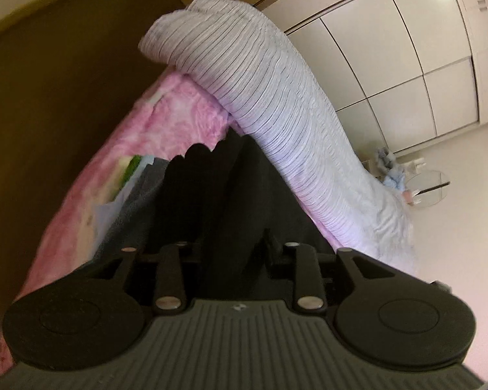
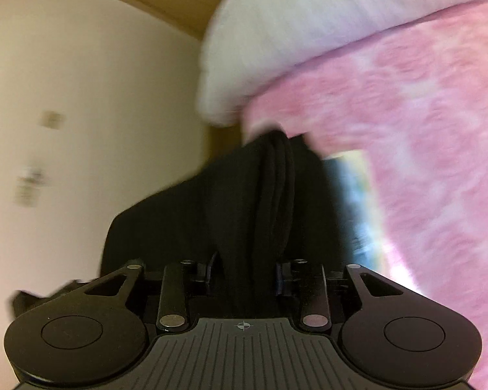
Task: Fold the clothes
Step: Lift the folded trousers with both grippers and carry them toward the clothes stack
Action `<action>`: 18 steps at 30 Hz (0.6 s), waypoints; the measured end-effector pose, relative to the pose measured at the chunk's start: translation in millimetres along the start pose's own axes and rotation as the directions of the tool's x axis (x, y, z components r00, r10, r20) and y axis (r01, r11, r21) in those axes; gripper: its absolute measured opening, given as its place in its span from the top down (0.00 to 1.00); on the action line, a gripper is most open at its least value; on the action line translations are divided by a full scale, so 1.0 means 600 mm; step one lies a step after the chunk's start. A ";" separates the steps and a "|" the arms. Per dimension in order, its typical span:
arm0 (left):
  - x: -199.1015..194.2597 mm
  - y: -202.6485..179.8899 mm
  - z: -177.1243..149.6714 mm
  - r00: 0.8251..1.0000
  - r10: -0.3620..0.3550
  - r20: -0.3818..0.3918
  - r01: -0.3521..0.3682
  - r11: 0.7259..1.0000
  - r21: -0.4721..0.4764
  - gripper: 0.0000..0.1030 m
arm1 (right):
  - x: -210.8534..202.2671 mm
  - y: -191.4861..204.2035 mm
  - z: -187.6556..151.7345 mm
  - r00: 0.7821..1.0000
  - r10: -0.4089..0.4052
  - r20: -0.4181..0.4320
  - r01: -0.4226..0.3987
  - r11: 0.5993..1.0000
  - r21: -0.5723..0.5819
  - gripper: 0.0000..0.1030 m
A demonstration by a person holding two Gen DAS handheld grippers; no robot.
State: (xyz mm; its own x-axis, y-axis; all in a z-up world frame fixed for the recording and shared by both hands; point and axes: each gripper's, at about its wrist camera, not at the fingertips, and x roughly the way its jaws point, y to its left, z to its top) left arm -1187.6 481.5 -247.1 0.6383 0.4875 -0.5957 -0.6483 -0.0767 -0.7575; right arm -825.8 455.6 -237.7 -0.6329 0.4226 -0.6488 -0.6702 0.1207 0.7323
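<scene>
Black cloth fills the gap of both tools you hold. Your left hand-held gripper (image 1: 234, 243) has its jaws partly apart, and the black garment (image 1: 231, 195) runs up between them; the fingers are dark against the dark fabric, so I cannot tell whether the pads press on it. Your right hand-held gripper (image 2: 244, 276) also stands partly apart, with a bunched fold of the same garment (image 2: 270, 195) passing between its fingers (image 2: 279, 279); the cloth looks narrower than the gap, yet whether it is pinched I cannot tell, as that view is blurred. The garment lies on a bed under a pink blanket (image 1: 179, 110), just beside a grey cloth (image 1: 140, 208) and some lighter folded pieces. A striped pale pillow (image 1: 260, 91) lies along the bed's far edge, touching the blanket. White wardrobe doors (image 1: 406, 48) stand beyond.
</scene>
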 end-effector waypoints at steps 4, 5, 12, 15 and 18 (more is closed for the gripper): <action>-0.014 -0.010 0.007 0.999 -0.009 0.033 0.007 0.997 0.077 0.72 | -0.003 -0.023 -0.011 0.997 0.044 0.060 -0.047 0.997 0.059 0.62; -0.015 -0.011 0.011 0.999 -0.007 0.035 0.004 0.997 0.082 0.72 | -0.005 -0.027 -0.012 0.996 0.047 0.071 -0.052 0.996 0.066 0.62; -0.006 -0.030 0.038 0.999 -0.029 0.036 0.025 0.994 0.108 0.76 | -0.027 -0.029 0.016 0.988 0.065 0.139 -0.078 0.993 0.089 0.65; 0.010 -0.045 0.042 0.999 -0.015 0.028 0.010 0.981 0.193 0.87 | -0.046 -0.008 0.008 0.979 0.033 0.199 -0.031 0.999 -0.011 0.84; 0.015 -0.045 0.042 0.999 -0.025 0.043 0.015 0.975 0.223 0.89 | -0.060 -0.003 -0.003 0.963 0.054 0.265 -0.039 0.997 -0.063 0.91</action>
State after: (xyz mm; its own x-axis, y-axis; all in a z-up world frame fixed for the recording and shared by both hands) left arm -1174.8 509.8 -225.0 0.6361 0.5264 -0.5642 -0.7148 0.1266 -0.6877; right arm -802.2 438.8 -216.0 -0.5428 0.6513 -0.5303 -0.6684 0.0474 0.7423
